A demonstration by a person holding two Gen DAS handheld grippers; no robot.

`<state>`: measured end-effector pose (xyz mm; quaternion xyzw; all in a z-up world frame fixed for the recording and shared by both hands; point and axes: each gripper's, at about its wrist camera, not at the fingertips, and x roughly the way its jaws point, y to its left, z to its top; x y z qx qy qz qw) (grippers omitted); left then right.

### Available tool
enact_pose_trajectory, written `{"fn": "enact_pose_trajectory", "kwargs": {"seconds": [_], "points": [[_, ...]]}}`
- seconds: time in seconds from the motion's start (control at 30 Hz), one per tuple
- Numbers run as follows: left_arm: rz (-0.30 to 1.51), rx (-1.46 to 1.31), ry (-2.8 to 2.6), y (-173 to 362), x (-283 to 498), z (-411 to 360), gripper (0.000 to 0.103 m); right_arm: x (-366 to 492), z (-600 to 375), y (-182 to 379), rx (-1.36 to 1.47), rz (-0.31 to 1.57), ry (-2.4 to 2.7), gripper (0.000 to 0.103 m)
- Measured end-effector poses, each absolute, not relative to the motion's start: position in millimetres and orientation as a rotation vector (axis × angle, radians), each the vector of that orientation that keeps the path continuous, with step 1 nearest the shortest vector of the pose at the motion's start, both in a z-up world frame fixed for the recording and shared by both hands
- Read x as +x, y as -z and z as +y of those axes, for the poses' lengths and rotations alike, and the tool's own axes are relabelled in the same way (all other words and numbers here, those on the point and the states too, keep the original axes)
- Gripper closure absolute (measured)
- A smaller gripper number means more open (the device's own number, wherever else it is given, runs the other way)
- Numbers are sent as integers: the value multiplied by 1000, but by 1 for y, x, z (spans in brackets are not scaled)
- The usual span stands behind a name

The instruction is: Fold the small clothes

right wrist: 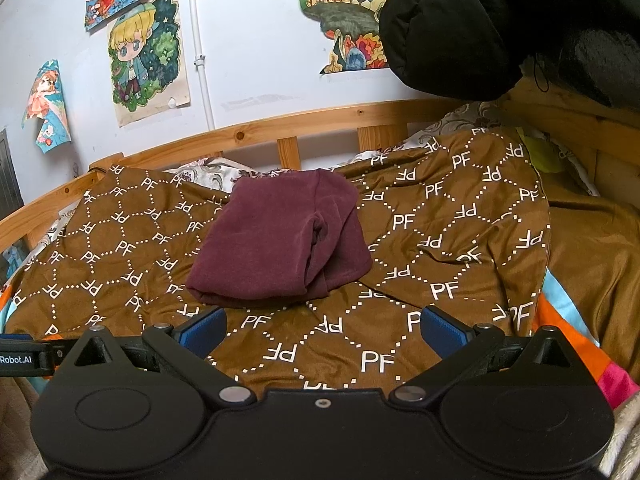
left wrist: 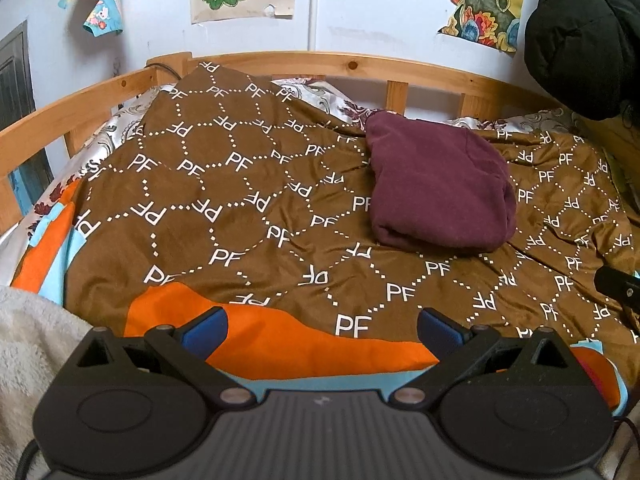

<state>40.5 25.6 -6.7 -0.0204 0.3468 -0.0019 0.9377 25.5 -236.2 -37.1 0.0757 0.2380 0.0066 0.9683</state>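
Right wrist view: maroon garment (right wrist: 276, 240) folded on brown PF-print cover (right wrist: 400, 320), just ahead of right gripper (right wrist: 320, 330).
Right gripper: fingers apart, empty.
Left gripper (left wrist: 322, 332): spread wide, empty.

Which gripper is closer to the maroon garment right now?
Right. The right gripper sits just short of the maroon garment, jaws open, almost straight in front of it. The left gripper is farther back and off to the garment's left, jaws open over orange fabric.

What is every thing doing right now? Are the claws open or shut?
Left claw: open, empty.
Right claw: open, empty.
Maroon garment: folded, lying on the brown cloth.
Brown cloth: spread out, wrinkled.
Black jacket: hanging.
Posters: on the wall, corners peeling.
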Motion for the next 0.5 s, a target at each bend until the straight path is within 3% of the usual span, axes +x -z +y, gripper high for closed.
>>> {"fn": "enact_pose_trajectory", "kwargs": {"seconds": [0.5], "points": [[707, -40, 10, 6, 41, 26, 1, 27, -238, 35, 155, 484, -14, 0]]}}
